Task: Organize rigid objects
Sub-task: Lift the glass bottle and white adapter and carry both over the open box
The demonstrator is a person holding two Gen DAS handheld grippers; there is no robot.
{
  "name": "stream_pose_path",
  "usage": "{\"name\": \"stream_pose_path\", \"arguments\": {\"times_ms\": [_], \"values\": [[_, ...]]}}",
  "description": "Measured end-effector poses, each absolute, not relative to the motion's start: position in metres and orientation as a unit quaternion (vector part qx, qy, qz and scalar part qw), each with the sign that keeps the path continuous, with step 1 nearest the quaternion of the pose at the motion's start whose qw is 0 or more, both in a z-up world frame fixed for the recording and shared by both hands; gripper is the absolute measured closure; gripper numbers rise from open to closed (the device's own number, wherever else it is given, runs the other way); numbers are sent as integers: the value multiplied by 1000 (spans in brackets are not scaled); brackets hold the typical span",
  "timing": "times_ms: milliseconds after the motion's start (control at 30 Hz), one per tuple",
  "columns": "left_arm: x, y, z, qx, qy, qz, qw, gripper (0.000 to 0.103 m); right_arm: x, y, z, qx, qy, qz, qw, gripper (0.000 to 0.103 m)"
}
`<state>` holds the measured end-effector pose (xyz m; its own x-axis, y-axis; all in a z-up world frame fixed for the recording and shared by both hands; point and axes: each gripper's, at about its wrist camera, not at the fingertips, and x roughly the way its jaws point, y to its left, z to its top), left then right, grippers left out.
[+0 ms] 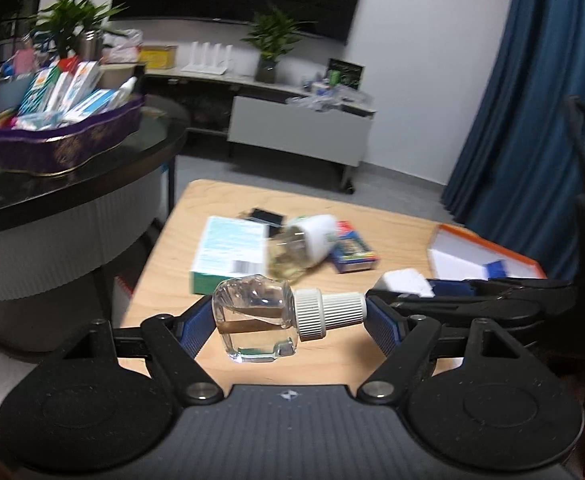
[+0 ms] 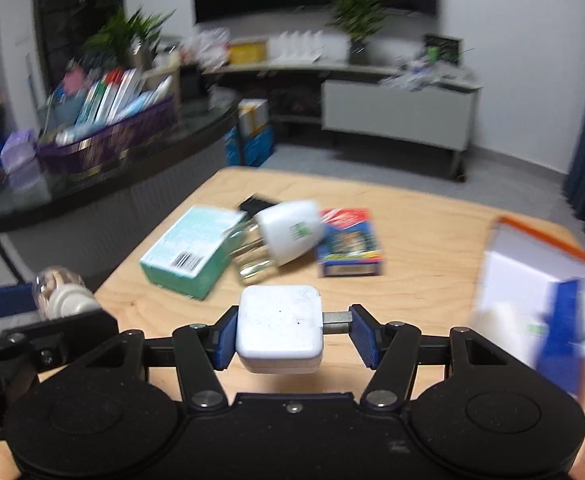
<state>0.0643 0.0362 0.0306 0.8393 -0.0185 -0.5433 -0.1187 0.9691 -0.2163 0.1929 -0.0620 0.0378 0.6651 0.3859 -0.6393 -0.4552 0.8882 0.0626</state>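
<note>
The left tool (image 1: 290,316) holds a small clear bottle (image 1: 254,316) crosswise between its blue pads: glass base against the left pad, white ribbed cap (image 1: 324,312) against the right, so the bottle's long axis runs from pad to pad, level with the desk (image 1: 404,216) and lifted clear of it. The jaws stand fairly wide because they span the bottle's whole length.

The right tool (image 2: 292,332) grips a white charger (image 2: 279,328), also off the desk. Its left pad presses the white body and its right pad bears on the metal prongs that stick out to the right; the jaws have closed about halfway onto it.

Both hands are therefore full. The likely target, as I judge it, is the open orange-edged box (image 2: 532,264) at the right edge of the desk. It lies just to the right of the right tool and well to the right of the left one, so the right hand is nearer.

Unsorted at the middle of the desk, farther out, lie a green carton (image 2: 188,252), a white plug-in bottle (image 2: 288,236) on its side and a small red-and-blue box (image 2: 350,244).
</note>
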Motion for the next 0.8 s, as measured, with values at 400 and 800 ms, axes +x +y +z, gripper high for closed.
{"name": "stream_pose_path", "arguments": {"times_ms": [400,800], "values": [[42,-68,95,-66,221,-100,968,22,114,-198,122,17,237,116,964,33],[66,-153,156,-36,146,-185,971,22,73,-289,177,49,158,33,986,33]]}}
